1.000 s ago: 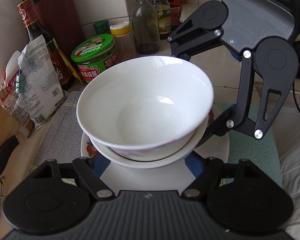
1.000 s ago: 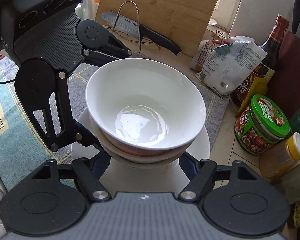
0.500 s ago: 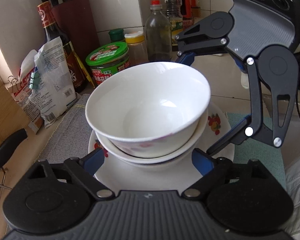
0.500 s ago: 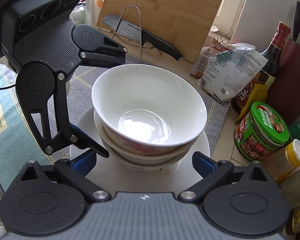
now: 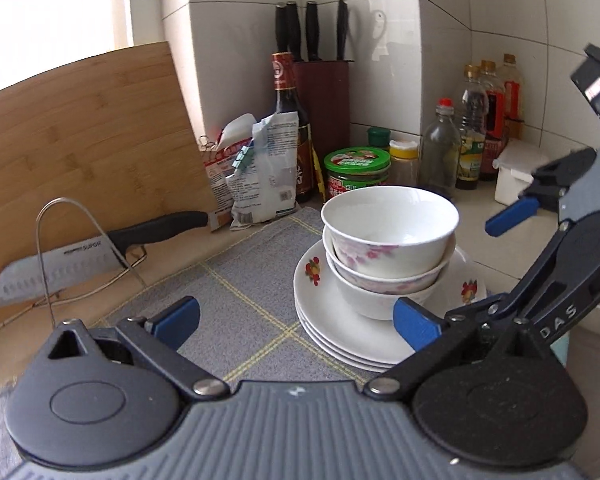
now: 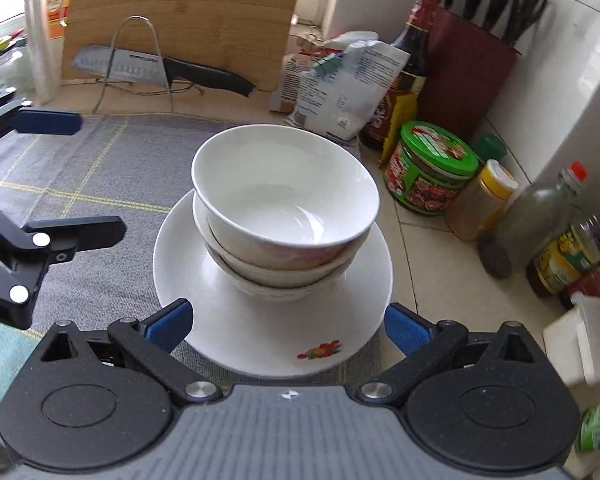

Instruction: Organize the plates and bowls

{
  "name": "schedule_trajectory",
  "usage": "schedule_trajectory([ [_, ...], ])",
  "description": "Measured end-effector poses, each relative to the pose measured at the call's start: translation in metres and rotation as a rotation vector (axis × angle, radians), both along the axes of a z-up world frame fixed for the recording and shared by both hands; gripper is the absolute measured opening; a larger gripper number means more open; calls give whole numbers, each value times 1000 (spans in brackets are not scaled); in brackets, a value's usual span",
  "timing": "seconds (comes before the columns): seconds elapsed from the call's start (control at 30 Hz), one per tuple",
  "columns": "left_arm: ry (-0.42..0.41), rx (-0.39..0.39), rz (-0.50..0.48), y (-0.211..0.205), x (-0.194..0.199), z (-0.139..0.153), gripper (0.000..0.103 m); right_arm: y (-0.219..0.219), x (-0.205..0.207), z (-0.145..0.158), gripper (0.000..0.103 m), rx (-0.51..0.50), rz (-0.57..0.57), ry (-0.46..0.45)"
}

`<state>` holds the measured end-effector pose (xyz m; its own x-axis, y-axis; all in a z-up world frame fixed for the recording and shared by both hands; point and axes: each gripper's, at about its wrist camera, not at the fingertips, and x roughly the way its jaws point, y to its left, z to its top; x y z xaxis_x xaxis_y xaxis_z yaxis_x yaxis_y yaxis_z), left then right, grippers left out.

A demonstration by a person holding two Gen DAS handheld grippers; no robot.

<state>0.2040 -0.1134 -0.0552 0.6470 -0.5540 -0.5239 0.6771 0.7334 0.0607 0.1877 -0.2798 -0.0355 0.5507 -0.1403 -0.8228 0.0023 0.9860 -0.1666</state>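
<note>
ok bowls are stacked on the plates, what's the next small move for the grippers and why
Probably draw both grippers back and away. The bowls sit nested on the plate stack, and the left gripper and right gripper, jaws just opened wide, hold nothing, so the pile looks finished and only needs clearance.

The right gripper [image 5: 500, 264], seen at about 3 o'clock in the left wrist view, carries the raised letters "DAS" on its dark body. The knife [image 5: 80, 258] blade at 9 o'clock bears a small printed brand line, too fine to read. Labels on the green-lidded jar [image 6: 428, 176], the bottles and the bags are illegible.
</note>
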Motion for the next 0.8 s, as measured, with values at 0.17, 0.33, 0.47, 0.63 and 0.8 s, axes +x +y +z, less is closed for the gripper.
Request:
schedule_trajectory([
  [0.17, 61, 41, 148, 19, -24, 11, 102, 20, -34, 1, 103, 76, -261, -33],
  [0.33, 131, 46, 186, 35, -44, 18, 102, 39, -63, 10, 103, 111, -368, -72],
  [0.47, 163, 23, 164, 45, -57, 25, 102, 52, -79, 25, 103, 75, -404, -113],
  [0.63, 148, 18, 168, 50, -65, 34, 102, 55, -91, 36, 103, 86, -438, -147],
  [0.8, 134, 16, 169, 51, -70, 38, 102, 59, -100, 44, 103, 89, -447, -174],
])
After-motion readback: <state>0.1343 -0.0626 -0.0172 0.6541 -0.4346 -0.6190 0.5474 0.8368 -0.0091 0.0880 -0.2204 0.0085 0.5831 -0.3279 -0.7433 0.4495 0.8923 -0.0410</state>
